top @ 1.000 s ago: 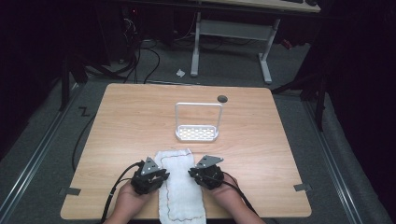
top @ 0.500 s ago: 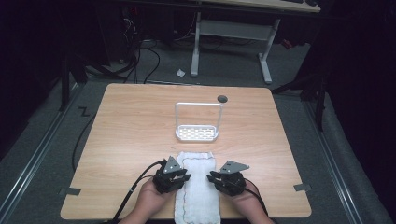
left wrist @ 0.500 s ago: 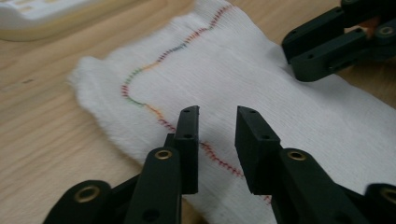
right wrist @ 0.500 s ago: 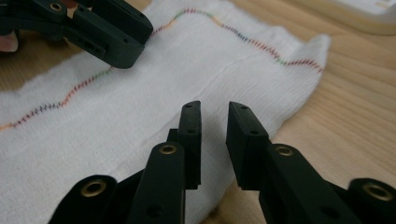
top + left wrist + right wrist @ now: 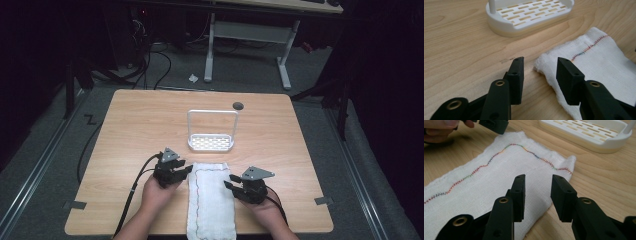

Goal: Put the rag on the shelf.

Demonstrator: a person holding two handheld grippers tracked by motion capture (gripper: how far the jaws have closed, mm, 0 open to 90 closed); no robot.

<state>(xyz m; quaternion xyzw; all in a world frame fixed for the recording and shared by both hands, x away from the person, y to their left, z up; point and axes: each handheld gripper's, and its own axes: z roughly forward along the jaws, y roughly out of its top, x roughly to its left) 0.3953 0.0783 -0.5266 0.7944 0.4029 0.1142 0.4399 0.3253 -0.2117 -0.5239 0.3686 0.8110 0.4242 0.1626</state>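
A folded white cloth [image 5: 212, 199] with a rainbow-stitched seam lies on the wooden table [image 5: 140, 125], its near end hanging over the front edge. My left gripper [image 5: 186, 170] is open at the cloth's far left corner [image 5: 541, 65], jaws on either side of it. My right gripper [image 5: 228, 182] is open beside the cloth's right edge [image 5: 541, 206], with its jaws over that edge. Neither holds anything. A white slotted rack [image 5: 212, 142] with a tall wire handle stands just beyond the cloth; its base shows in the left gripper view [image 5: 529, 15] and the right gripper view [image 5: 589, 135].
A small dark round hole [image 5: 238, 105] sits near the table's far edge. Black cables [image 5: 135, 190] trail from the grippers toward the front. A white desk frame [image 5: 245, 45] and floor cables stand beyond the table.
Both grippers have moved from the cloth's top toward its sides and drawn apart. The cloth has shifted right and toward the front edge and lies flatter and longer.
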